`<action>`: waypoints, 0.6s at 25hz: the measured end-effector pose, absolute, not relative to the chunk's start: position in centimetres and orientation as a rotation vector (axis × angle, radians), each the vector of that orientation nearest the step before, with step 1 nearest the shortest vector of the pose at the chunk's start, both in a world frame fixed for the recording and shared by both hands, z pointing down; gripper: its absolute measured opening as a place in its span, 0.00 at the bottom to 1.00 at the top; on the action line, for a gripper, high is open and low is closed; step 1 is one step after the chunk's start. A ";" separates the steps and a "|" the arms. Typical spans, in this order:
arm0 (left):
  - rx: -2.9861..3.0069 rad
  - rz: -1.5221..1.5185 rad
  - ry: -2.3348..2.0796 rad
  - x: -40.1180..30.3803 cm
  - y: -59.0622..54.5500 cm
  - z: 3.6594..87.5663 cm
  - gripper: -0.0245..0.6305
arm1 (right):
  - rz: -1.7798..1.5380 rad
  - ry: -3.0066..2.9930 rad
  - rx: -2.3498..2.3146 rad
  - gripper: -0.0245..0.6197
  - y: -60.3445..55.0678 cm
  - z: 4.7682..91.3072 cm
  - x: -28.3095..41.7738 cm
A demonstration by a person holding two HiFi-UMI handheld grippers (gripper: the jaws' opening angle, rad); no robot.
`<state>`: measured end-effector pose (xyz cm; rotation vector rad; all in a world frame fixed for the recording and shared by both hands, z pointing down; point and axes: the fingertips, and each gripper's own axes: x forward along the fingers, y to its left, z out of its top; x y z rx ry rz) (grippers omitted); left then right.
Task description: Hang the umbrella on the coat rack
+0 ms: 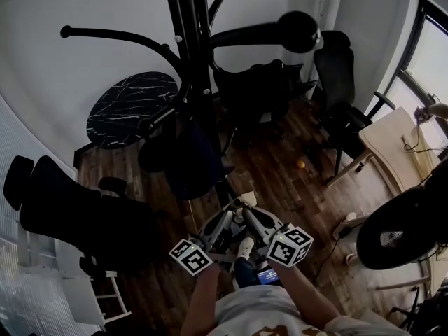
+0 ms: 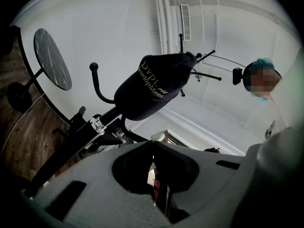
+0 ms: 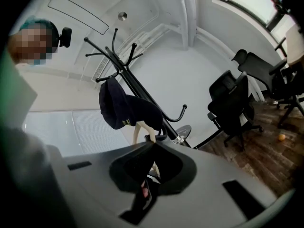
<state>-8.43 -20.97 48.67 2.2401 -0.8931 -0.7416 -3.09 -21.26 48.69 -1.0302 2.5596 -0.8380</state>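
Note:
A black coat rack stands in front of me, its pole rising to hooked arms. A bundled navy umbrella with pale print hangs against the pole. Its beige handle runs down to the jaw tips. My left gripper and right gripper point up side by side and meet at the pale handle. The left gripper and the right gripper each show jaws pressed together at the tips. The grip point itself is mostly hidden.
A round black marble table stands by the wall behind the rack. Black office chairs sit at the right and a black lounge chair at the left. A beige desk is far right. A small orange ball lies on the wood floor.

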 end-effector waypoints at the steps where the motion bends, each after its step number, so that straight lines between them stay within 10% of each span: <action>1: 2.237 -0.740 -0.895 -8.5 -21.1 48.8 0.07 | -0.842 2.561 -1.033 0.06 -21.4 48.9 -3.1; 15: 2.202 -0.690 -0.913 -8.5 -22.2 51.6 0.07 | -0.922 2.566 -1.064 0.06 -22.8 51.7 -3.3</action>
